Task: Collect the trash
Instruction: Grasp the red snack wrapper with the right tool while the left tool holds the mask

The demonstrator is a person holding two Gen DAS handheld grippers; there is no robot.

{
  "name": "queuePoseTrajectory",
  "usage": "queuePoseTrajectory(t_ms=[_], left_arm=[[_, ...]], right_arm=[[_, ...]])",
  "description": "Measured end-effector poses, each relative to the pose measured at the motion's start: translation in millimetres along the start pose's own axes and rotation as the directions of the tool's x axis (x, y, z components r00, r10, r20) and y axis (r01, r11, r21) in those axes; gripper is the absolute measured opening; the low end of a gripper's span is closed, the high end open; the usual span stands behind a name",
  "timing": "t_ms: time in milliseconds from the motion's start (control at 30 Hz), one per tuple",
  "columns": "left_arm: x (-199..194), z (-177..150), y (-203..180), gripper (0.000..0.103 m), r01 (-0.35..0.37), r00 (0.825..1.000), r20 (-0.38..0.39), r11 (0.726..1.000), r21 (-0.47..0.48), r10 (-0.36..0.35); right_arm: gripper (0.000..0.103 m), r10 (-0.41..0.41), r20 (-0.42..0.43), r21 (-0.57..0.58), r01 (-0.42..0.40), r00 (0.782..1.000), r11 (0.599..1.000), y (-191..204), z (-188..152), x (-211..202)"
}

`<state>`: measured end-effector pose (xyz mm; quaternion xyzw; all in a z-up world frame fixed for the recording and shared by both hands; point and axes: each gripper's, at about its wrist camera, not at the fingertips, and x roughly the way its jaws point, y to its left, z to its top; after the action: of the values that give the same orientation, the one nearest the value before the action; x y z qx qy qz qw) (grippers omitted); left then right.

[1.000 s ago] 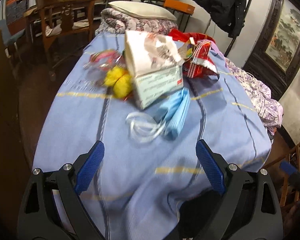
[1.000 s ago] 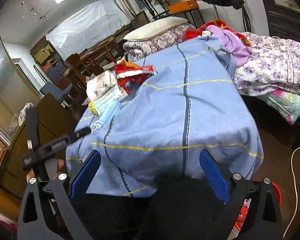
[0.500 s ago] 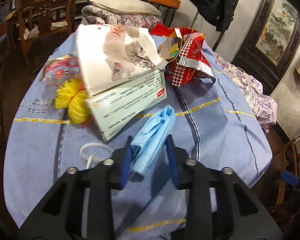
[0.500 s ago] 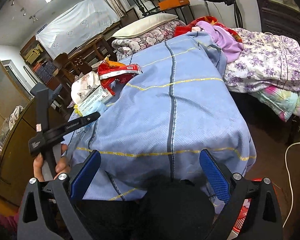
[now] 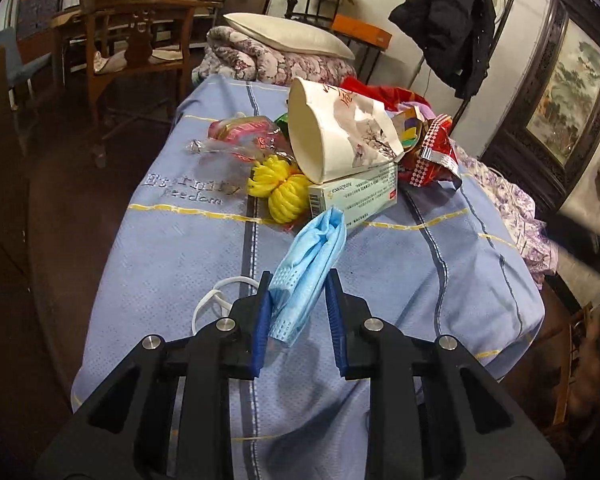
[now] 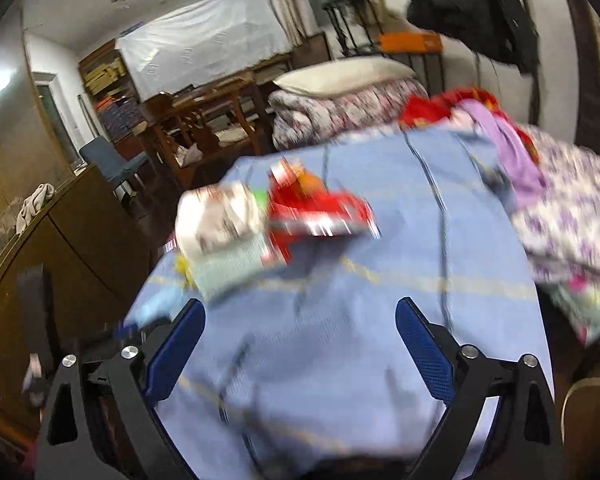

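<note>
Lying at the left edge of the blue bedsheet [image 5: 172, 240], there is some embroidered lettering, and past it stands a wooden chair [image 5: 132, 40]. Near the middle of the sheet a white elastic loop [image 5: 216, 296] rests just beside the left gripper [image 5: 298, 304]. This gripper has its blue pads closed on the lower end of a crumpled blue face mask [image 5: 312, 256], which rises between them and leans toward the trash pile. The pile sits further back: a clear wrapper with red print [image 5: 236, 136], a yellow ruffled thing [image 5: 280, 188], then a white medicine box [image 5: 356, 196] with a torn paper cup [image 5: 332, 136] lying on top of it, mouth turned to the left. To the right of the box is a red checkered snack bag [image 5: 432, 156].

In the right wrist view everything is blurred, so the pile is only roughly readable. The right gripper [image 6: 300, 344] hangs over the sheet with its pads wide apart and nothing between them.
</note>
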<state>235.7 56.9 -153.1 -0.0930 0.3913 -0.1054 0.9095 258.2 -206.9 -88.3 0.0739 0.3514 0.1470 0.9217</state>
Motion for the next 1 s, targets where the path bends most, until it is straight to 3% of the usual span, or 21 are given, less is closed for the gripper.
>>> queuePoseTrajectory(t_ms=[133, 300, 333, 367, 400, 700, 1000], left_arm=[[1.4, -2.5, -2.1, 0.027, -0.004, 1.000, 0.005, 1.000, 0.024, 0.004], [8.7, -5.8, 1.5, 0.027, 0.002, 1.000, -0.016, 1.000, 0.015, -0.002], [9.3, -6.3, 3.1, 0.027, 0.004, 1.000, -0.018, 1.000, 0.011, -0.003], [10.2, -5.9, 4.4, 0.027, 0.005, 1.000, -0.020, 1.000, 0.006, -0.005], [10.7, -5.7, 5.4, 0.027, 0.006, 1.000, -0.024, 1.000, 0.002, -0.006], [-9.4, 0.1, -9.3, 0.027, 0.043, 0.999, 0.009, 0.999, 0.009, -0.043], [-55.8, 2.1, -46.7, 0.027, 0.067, 0.994, 0.081, 0.995, 0.067, -0.072]], right_arm=[[0.086, -0.025, 0.038, -0.077, 0.028, 0.999, 0.997, 21.4, 34.5, 31.8], [0.074, -0.099, 0.023, -0.136, 0.101, 0.995, 0.985, 31.6, 55.4, 78.2], [0.061, -0.115, 0.012, -0.147, 0.116, 0.993, 0.982, 32.5, 56.9, 86.6], [0.032, -0.129, -0.018, -0.162, 0.124, 0.992, 0.979, 31.9, 56.6, 97.5], [0.028, -0.135, -0.040, -0.165, 0.127, 0.990, 0.978, 30.7, 55.6, 101.7], [0.028, -0.113, 0.081, -0.123, 0.123, 0.990, 0.985, 23.4, 49.3, 20.7], [0.028, -0.088, 0.179, -0.069, 0.102, 0.980, 0.992, 10.5, 41.6, -65.5]])
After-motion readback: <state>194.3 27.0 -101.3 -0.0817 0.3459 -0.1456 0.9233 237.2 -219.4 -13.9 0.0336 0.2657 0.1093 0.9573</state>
